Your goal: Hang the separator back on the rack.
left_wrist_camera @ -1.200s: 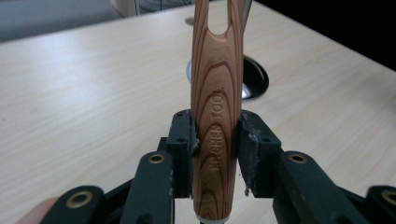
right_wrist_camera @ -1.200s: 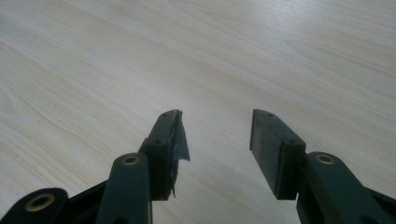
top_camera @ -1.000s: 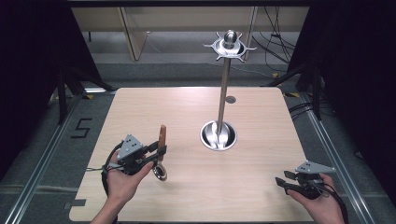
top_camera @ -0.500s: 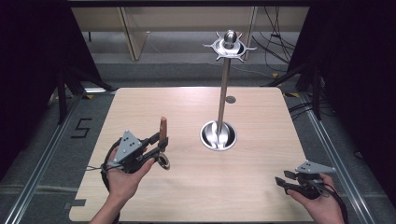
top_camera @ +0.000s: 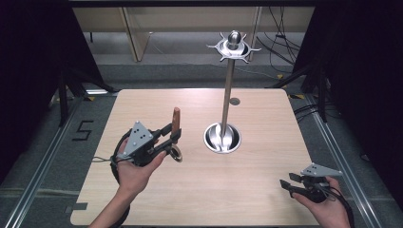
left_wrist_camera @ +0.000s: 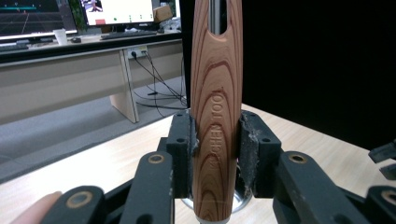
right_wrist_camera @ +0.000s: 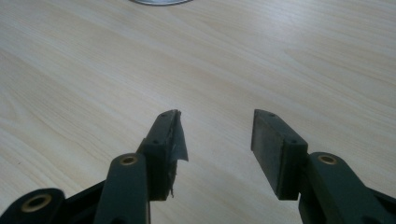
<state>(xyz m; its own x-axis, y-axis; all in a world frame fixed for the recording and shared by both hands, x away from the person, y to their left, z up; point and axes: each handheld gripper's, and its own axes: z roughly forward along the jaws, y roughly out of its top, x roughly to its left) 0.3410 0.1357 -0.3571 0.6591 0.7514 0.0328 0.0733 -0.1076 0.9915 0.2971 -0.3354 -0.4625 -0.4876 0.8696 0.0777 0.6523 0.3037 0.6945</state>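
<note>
Wooden utensil handle [left_wrist_camera: 216,116], grain-striped, slotted, stamped "KITCHEN TOOL", stands upright.

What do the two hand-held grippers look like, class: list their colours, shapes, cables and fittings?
Both the left gripper and the right gripper are black, with two flat-padded jaws on hinged links fixed by brass-coloured rivets. Each carries a grey three-cornered plate dotted with small holes, and dark cables trail from each. One pad of the right gripper is frayed. No sleeves show.
</note>
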